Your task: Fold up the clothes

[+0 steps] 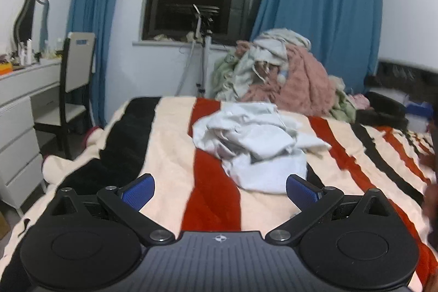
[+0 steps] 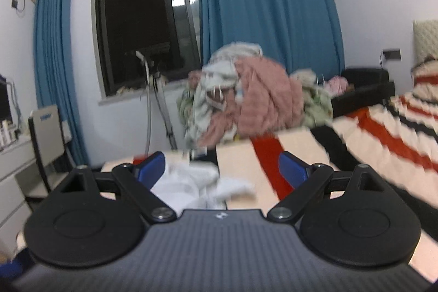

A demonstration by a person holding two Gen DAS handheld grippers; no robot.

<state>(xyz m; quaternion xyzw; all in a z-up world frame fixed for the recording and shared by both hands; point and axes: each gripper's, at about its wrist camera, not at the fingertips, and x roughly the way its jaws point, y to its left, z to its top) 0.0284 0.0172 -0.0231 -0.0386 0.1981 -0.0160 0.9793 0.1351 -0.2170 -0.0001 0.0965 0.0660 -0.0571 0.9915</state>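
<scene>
Left gripper (image 1: 220, 189) and right gripper (image 2: 220, 171) hover spread wide, holding nothing, above a crumpled white garment (image 1: 254, 144) on the striped bed (image 1: 169, 144).

A crumpled white garment (image 1: 254, 144) lies in a loose heap at the centre of the left wrist frame, bunched into soft folds with no edge laid flat. It rests on a bedcover striped in cream, red and black, partly over a red stripe. In the right wrist frame the same white garment (image 2: 197, 182) shows blurred in the lower centre, left of the middle. Behind it, in the upper right of the left wrist frame, a tall pile of clothes (image 1: 276, 73) in pink, pale green and off-white sits tangled and unfolded; it appears at the centre of the right wrist frame (image 2: 246, 100).
</scene>
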